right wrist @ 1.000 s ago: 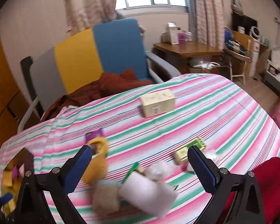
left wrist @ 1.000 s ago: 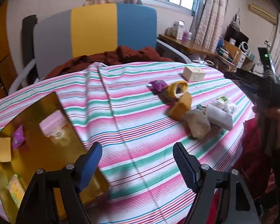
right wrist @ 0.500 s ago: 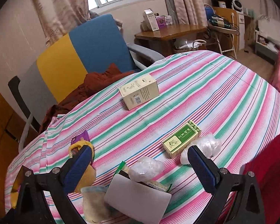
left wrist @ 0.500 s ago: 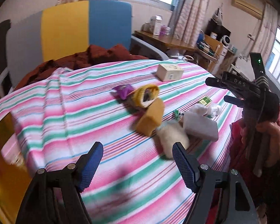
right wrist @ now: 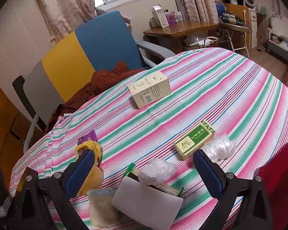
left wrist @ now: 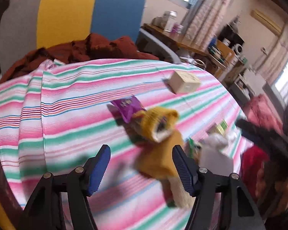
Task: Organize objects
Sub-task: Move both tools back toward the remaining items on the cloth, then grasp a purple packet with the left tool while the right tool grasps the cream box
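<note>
Two yellow socks [right wrist: 90,164], two boxes [right wrist: 150,89] and two plastic wads [right wrist: 157,169] lie before both gaping, empty tools [right wrist: 144,164], the left [left wrist: 141,165] narrowing.

Bare striped cloth [right wrist: 230,88] (right side)

The left gripper [left wrist: 141,167] is pointing down at a slant, and its jaws have just been closing, though they are not pressing on anything. The right gripper [right wrist: 144,169] is also tilting down, its jaws standing wide apart.
</note>
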The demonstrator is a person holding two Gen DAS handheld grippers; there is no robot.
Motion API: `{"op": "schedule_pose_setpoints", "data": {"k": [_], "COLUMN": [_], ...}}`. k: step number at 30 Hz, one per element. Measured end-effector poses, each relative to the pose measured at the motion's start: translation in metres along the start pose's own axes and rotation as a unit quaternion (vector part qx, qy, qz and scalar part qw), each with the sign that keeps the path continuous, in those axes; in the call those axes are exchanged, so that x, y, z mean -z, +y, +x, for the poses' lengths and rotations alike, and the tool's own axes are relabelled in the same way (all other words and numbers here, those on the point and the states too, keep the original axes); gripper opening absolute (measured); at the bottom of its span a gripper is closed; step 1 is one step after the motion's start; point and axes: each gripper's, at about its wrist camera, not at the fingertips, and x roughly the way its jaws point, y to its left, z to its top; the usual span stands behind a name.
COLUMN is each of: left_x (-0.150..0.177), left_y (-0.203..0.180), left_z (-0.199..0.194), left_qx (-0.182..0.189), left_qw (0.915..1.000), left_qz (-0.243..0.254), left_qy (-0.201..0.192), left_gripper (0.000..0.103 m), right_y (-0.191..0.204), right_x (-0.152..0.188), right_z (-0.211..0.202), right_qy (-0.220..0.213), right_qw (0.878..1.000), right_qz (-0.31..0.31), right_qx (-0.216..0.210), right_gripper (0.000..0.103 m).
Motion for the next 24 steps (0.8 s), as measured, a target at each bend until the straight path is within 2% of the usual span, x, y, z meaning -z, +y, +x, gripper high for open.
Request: {"op": "schedule_pose_setpoints", "data": {"k": [2, 3, 5, 9, 11, 15, 17, 19, 24], "left_x": [-0.013, -0.021, -0.037, -0.059, -0.066, -0.068, -0.066, -0.064, -0.066], "left_y": [0.009, 0.010, 0.006, 0.003, 0.003, -0.006, -0.008, -0.009, 0.002], "left_z": [0.006, 0.008, 0.018, 0.038, 0.048, 0.071, 0.084, 0.097, 0.106], "left_qx": [-0.009, -0.020, -0.035, -0.043, -0.042, -0.031, -0.021, -0.029, -0.001], "left_qw": [0.9999, 0.9997, 0.9974, 0.9904, 0.9862, 0.9715, 0.9656, 0.9609, 0.9708], "left_qz": [-0.010, 0.002, 0.062, 0.131, 0.160, 0.232, 0.252, 0.266, 0.225], "left_qy": [-0.004, -0.010, -0.015, -0.002, 0.010, 0.039, 0.061, 0.073, 0.084], "left_gripper": [0.066, 0.066, 0.066, 0.066, 0.066, 0.066, 0.066, 0.063, 0.051], "right_y": [0.001, 0.001, 0.002, 0.002, 0.002, 0.003, 0.004, 0.004, 0.006], "right_x": [0.000, 0.001, 0.001, 0.002, 0.002, 0.003, 0.003, 0.003, 0.004], "right_z": [0.002, 0.003, 0.004, 0.006, 0.008, 0.012, 0.013, 0.015, 0.018], "right_qy": [0.006, 0.008, 0.009, 0.015, 0.020, 0.030, 0.033, 0.036, 0.045], "right_qw": [1.000, 1.000, 1.000, 1.000, 1.000, 0.999, 0.999, 0.999, 0.999], "right_qz": [-0.001, -0.002, -0.003, -0.003, -0.002, -0.004, -0.004, -0.003, -0.008], "right_qx": [-0.002, -0.004, -0.005, -0.006, -0.007, -0.011, -0.012, -0.012, -0.010], "right_gripper": [0.103, 0.103, 0.103, 0.103, 0.103, 0.103, 0.103, 0.103, 0.103]}}
